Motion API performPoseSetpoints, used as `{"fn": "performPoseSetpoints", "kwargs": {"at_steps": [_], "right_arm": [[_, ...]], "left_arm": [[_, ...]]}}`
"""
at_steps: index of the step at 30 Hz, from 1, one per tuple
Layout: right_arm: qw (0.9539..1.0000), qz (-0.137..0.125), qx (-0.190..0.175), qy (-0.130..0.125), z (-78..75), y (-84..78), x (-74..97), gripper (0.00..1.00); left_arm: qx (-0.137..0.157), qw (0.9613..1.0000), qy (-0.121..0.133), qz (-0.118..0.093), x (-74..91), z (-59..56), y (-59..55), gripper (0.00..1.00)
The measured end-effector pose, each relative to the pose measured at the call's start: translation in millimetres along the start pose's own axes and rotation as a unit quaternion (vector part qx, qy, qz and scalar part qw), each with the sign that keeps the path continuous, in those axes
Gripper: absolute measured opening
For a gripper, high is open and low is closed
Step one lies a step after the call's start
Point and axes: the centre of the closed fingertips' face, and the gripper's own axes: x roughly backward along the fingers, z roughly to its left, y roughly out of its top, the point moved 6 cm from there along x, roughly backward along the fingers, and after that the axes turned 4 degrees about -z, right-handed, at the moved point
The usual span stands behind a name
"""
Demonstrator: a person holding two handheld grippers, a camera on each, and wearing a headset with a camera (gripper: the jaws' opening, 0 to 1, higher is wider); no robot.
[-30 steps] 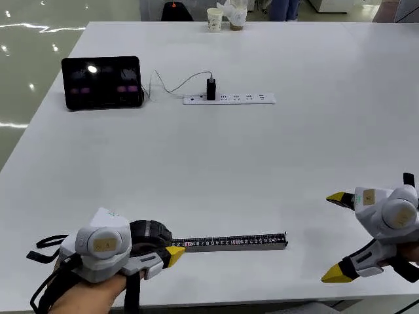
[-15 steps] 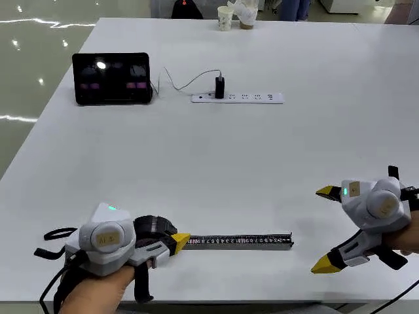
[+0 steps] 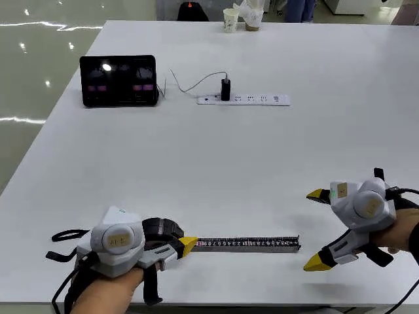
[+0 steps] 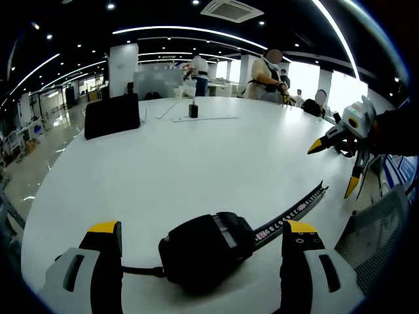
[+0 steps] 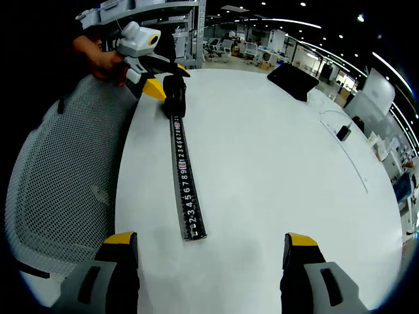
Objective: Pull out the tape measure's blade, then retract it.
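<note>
The black tape measure [image 3: 161, 231] lies near the table's front edge, with its blade [image 3: 247, 244] pulled out flat to the right. My left gripper [image 3: 178, 238] stands open around the case. In the left gripper view the case [image 4: 207, 248] sits between the two wide-apart jaws of that gripper [image 4: 203, 229], touching neither. My right gripper [image 3: 314, 229] is open, and the blade's end lies just left of its yellow fingertips. In the right gripper view the blade [image 5: 184, 180] runs away from my open gripper [image 5: 211, 240], its end just ahead of the jaws.
A dark tablet [image 3: 118, 80] stands at the back left. A white power strip [image 3: 243, 99] with a plugged-in charger lies beside it. Paper cups [image 3: 230, 19] sit at the table's far edge. A mesh chair [image 5: 59, 163] is by the front edge.
My right gripper has moved left and now has its open jaws close to the blade's end. The left gripper and the tape case have stayed put; the head camera shifted.
</note>
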Motion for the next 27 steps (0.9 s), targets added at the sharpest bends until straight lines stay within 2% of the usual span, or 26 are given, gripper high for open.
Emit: {"fn": "performPoseSetpoints", "kwargs": {"at_steps": [7, 16, 20, 27], "right_arm": [[0.9994, 0.005, 0.016, 0.029, 3.7, -3.8, -5.3, 0.65], [0.9983, 0.014, 0.029, 0.048, 5.7, -1.2, -11.5, 0.49], [0.9978, 0.024, 0.030, 0.054, 6.9, -3.0, -14.1, 0.37], [0.9968, 0.033, 0.039, 0.062, 7.4, -5.7, -16.8, 0.31]], "left_arm": [[-0.005, 1.0000, -0.001, 0.001, -1.6, 1.0, -1.3, 0.99], [0.001, 1.0000, -0.002, -0.003, -1.8, 0.5, 0.2, 0.99], [0.005, 1.0000, -0.004, -0.003, -2.0, 0.0, -0.1, 0.99], [0.006, 1.0000, -0.004, -0.004, -2.3, 0.3, -0.1, 0.99]]}}
